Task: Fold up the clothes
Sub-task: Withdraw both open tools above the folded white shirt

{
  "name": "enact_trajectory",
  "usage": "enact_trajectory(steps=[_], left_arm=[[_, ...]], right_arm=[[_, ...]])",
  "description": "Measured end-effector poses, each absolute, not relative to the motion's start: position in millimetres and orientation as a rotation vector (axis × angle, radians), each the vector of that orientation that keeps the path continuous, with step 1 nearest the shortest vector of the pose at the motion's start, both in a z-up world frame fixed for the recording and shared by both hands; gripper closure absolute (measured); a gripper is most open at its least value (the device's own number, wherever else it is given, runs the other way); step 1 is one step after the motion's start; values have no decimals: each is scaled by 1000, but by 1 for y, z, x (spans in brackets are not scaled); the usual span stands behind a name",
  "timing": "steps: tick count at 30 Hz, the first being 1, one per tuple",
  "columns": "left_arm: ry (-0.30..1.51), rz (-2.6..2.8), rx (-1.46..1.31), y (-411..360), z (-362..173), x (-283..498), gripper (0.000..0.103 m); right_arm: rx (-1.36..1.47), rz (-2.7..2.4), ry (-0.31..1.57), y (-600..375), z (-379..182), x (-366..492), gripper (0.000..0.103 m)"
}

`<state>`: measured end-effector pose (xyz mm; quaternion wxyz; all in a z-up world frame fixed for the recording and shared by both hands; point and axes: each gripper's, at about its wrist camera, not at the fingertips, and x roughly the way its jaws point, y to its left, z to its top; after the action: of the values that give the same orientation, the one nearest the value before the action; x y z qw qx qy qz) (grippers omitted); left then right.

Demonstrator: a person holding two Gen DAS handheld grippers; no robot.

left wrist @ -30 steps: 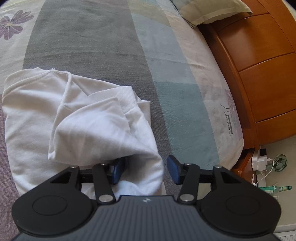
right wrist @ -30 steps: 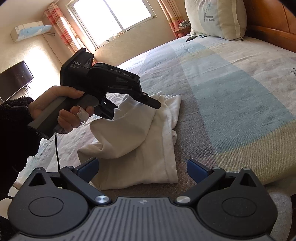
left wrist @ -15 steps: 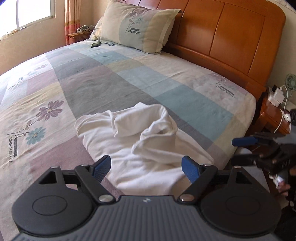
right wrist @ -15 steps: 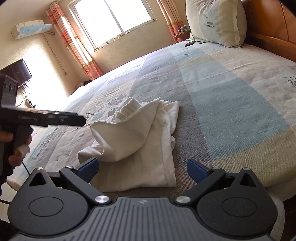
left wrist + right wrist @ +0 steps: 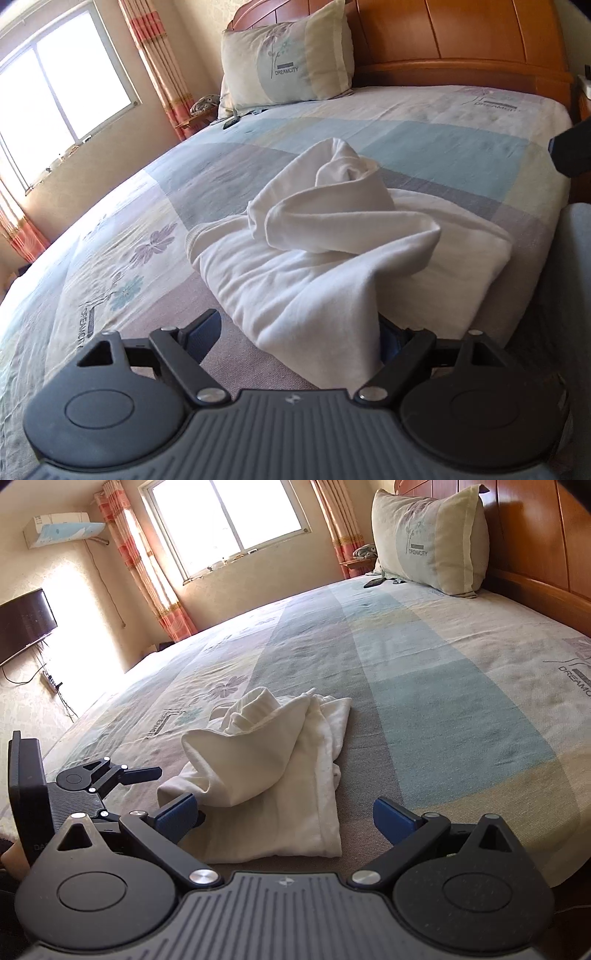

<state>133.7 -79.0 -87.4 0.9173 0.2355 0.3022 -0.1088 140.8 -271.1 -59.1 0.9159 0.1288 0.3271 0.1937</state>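
A white garment lies partly folded on the patchwork bedsheet, with a bunched sleeve heaped on top. My left gripper is open and low over the sheet. The garment's near corner lies between its fingers and covers part of the right blue pad. In the right wrist view the same garment sits just ahead of my open right gripper, whose left pad is at the cloth's near-left edge. The left gripper shows there at the garment's left corner.
A pillow leans on the wooden headboard at the far end. A dark remote lies near it. A window, curtains, a wall TV and an air conditioner are beyond the bed. The mattress edge drops off at right.
The left gripper has let go of the sleeve, opened wide and swung down to the garment's near corner. The right gripper has dropped lower and a little closer to the cloth.
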Motion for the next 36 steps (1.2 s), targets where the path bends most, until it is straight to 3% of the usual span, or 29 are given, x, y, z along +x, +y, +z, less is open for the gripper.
enact_trajectory(steps=[9, 17, 21, 31, 36], left_arm=[[738, -137, 271, -24, -100, 119, 18], [760, -272, 88, 6, -63, 104, 18], [722, -191, 7, 28, -47, 102, 11], [724, -166, 9, 36, -47, 108, 11], [730, -173, 22, 34, -49, 110, 11]], right_arm=[[240, 369, 704, -271, -66, 144, 0], [162, 405, 707, -247, -61, 159, 0], [107, 421, 696, -230, -55, 169, 0], [179, 602, 819, -175, -86, 209, 0], [269, 442, 864, -207, -106, 220, 0]])
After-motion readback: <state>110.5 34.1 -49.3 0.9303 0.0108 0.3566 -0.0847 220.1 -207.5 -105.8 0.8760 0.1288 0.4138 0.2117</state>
